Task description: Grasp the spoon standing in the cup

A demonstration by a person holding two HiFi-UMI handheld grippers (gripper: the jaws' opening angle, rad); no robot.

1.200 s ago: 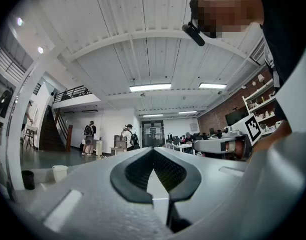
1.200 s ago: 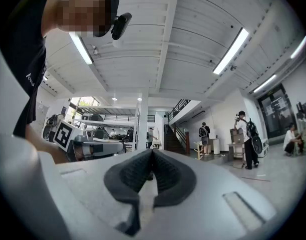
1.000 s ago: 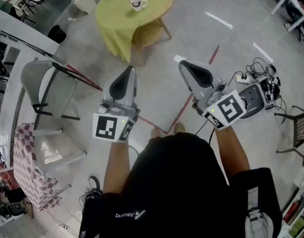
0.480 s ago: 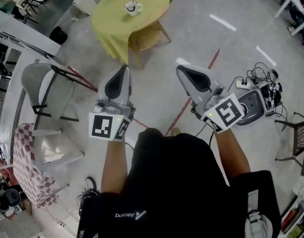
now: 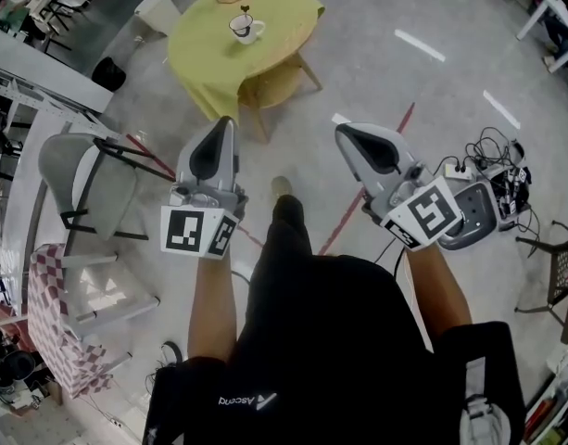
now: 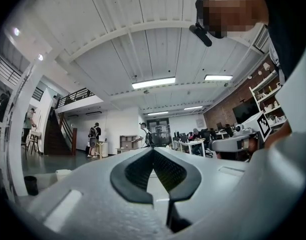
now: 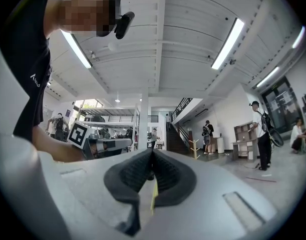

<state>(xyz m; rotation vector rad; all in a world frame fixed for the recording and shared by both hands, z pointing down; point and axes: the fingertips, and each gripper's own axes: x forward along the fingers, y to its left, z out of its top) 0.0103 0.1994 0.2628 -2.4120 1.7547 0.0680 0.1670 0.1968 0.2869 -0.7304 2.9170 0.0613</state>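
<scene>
Yellow table (image 5: 209,58) is far; left gripper (image 5: 224,128) and right gripper (image 5: 347,133), jaws together and empty, should approach, one opening before the spoon (image 5: 245,11) in the cup (image 5: 246,30).

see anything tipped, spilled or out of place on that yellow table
Nothing stands out. The cup sits upright on the yellow table with the spoon standing in it, and no spill shows from here. The left gripper and right gripper are shut, empty and well short of it.

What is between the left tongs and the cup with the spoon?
Head view: just bare grey floor, then the draped edge of the yellow tablecloth, lies between the left tongs and the cup.
</scene>
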